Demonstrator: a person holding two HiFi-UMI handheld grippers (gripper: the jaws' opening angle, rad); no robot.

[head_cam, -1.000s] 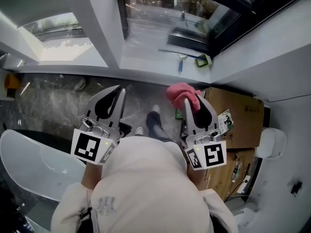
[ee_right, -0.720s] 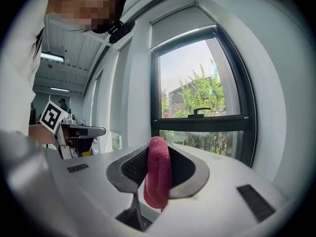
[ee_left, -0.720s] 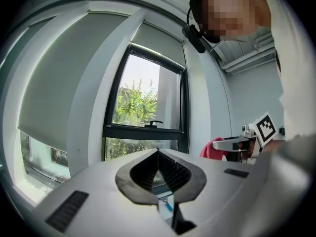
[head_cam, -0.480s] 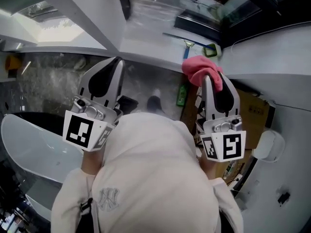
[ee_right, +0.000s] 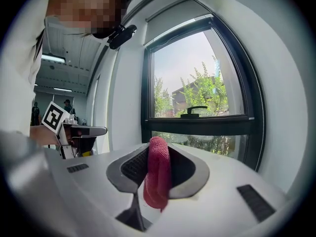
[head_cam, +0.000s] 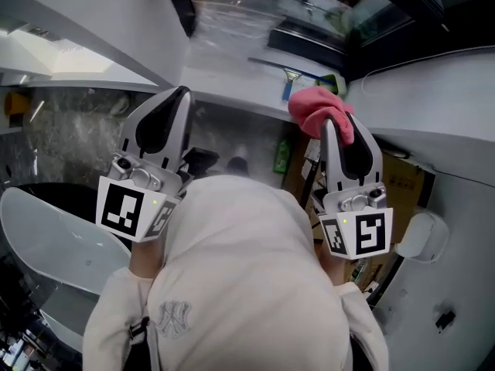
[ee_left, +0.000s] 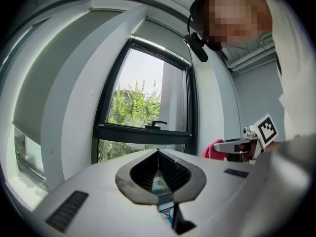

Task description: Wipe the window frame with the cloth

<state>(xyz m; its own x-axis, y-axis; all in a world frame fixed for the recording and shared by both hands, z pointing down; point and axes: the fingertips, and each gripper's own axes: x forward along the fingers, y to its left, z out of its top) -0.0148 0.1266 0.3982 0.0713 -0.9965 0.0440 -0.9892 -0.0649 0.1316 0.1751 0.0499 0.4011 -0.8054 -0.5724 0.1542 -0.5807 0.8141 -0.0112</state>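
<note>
I had both claws held up in front of me, two in all, tips pointing toward the window. The left claw (head_cam: 180, 93) sat at about 10 o'clock in the head view. The left gripper view showed the left claw (ee_left: 158, 151) with its jaws brought together at the tips and nothing between them. The right claw (head_cam: 332, 122) was at about 2 o'clock, roughly level with the left and well apart from it, clamped on the one pink cloth (head_cam: 313, 107).

In the right gripper view the cloth (ee_right: 158, 174) stood pinched between that claw's jaws and drooped back toward the camera. The dark window frame (ee_right: 197, 125) and its handle (ee_right: 196, 109) lay beyond it at 12 o'clock.

On the white sill (head_cam: 232, 83), one squeegee (head_cam: 288, 83) with a blue handle lay at about 11 o'clock of the cloth, near it. A cardboard box (head_cam: 398, 184) sat at 4 o'clock of the right claw; I couldn't tell what it held.
</note>
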